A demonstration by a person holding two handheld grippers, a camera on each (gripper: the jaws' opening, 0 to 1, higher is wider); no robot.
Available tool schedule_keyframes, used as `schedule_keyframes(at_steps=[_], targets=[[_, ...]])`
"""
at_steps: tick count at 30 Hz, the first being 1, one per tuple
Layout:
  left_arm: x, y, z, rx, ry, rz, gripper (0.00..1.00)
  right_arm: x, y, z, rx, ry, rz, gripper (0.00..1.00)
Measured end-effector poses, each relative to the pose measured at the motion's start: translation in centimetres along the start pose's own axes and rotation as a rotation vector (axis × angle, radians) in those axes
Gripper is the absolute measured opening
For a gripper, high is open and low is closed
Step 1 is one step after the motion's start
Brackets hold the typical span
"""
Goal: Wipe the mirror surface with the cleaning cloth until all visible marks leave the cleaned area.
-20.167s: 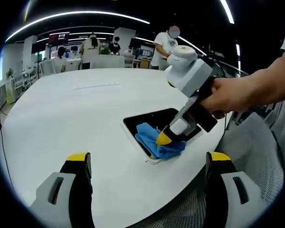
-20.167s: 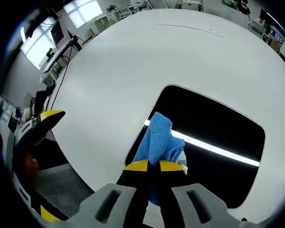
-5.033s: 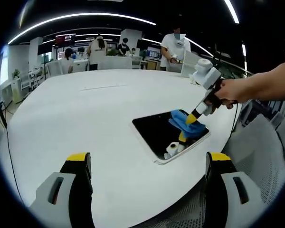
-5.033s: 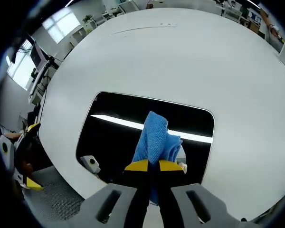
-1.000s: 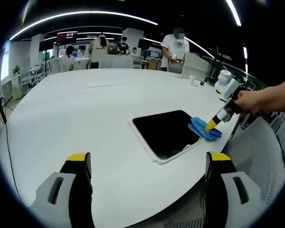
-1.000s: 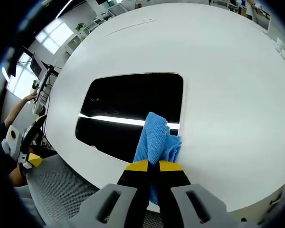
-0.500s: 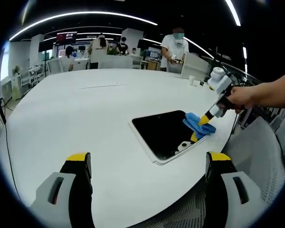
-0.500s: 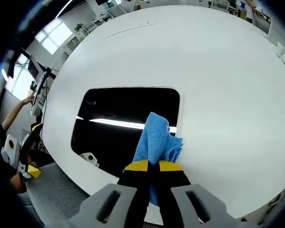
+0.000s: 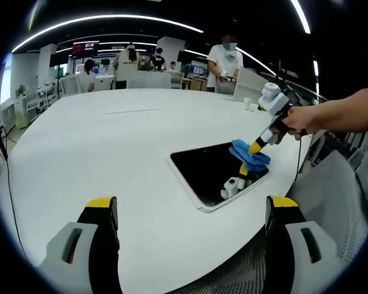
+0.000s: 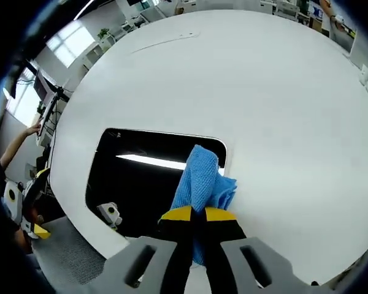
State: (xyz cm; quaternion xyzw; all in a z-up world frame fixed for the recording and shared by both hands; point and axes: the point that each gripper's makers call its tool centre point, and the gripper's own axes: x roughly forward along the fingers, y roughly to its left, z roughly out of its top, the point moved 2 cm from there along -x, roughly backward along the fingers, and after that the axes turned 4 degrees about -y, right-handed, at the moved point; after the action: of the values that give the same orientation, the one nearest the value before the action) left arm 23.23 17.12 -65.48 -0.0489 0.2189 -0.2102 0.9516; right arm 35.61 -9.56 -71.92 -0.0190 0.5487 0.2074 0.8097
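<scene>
Reaching in from the right of the left gripper view, a forearm and hand (image 9: 300, 119) are seen holding the right tongs (image 9: 256, 147) slanted down toward the mirror (image 9: 214, 171), which lies flat on the white round tabletop (image 9: 98, 153) near its edge. The right tongs are clenched on the blue cleaning cloth (image 9: 248, 156), whose bunched folds are pressed against the mirror's far corner; in the right gripper view the yellow-tipped jaws of these tongs (image 10: 193, 214) are closed together over the cloth (image 10: 202, 180), which overlaps the dark mirror (image 10: 141, 177) at its rim. The left tongs (image 9: 190, 211) are held low above the tabletop edge with jaws spread wide, released and gripping nothing. No readable writing can be made out. People are standing in the background beyond the tabletop.
</scene>
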Motion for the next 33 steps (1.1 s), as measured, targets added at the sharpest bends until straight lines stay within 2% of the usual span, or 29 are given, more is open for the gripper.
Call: schedule_keyframes(at_steps=[15,21,24,33], targets=[[0.0,0.0,0.0,0.016,-0.006,-0.003,0.99,0.7,-0.4,2.4,-0.055,-0.008,-0.043,0.00],[0.0,-0.3,-0.3,0.033,0.014,-0.019,0.99,1.3,-0.8,3.6,-0.059,-0.017,-0.052,0.00],[0.1,-0.5,0.3,0.060,-0.029,-0.030,0.99,1.8,-1.1,4.3,-0.057,-0.013,-0.053,0.00],[0.2,-0.8,0.1,0.057,-0.018,-0.048,0.99,2.0,-1.2,5.0,-0.063,-0.022,-0.065,0.00]])
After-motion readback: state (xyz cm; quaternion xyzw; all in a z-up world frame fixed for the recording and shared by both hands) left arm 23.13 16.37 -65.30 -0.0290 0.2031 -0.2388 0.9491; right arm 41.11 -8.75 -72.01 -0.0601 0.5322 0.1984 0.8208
